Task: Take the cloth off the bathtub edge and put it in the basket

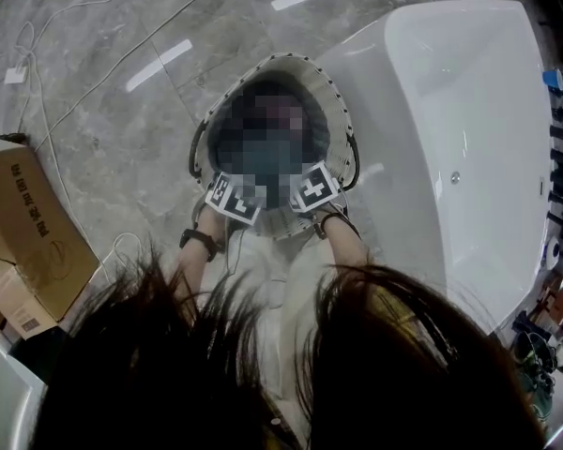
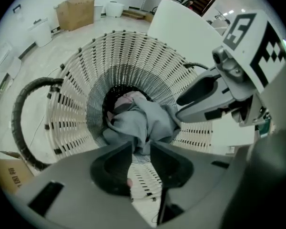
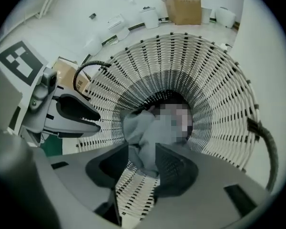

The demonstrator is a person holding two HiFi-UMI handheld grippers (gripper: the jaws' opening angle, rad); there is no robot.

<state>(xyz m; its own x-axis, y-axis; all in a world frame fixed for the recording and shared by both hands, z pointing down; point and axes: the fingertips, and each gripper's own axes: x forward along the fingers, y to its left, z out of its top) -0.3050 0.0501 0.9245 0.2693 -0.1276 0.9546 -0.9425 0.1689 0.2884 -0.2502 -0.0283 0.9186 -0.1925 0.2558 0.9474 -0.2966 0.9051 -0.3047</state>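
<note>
L claw (image 2: 140, 147) & R claw (image 3: 142, 149) parted round cloth (image 2: 143, 120), inside basket (image 2: 76, 80) rim.

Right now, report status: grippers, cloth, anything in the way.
Left gripper and right gripper: fingers apart, pointing down into the basket. Cloth down inside basket, its near edge between both fingertips. Nothing blocking.

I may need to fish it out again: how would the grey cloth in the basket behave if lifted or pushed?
Likely floppy: the cloth sits crumpled in soft folds inside the basket. Probably light, since it bunches loosely. A push would likely just wrinkle it, not slide it whole.
</note>
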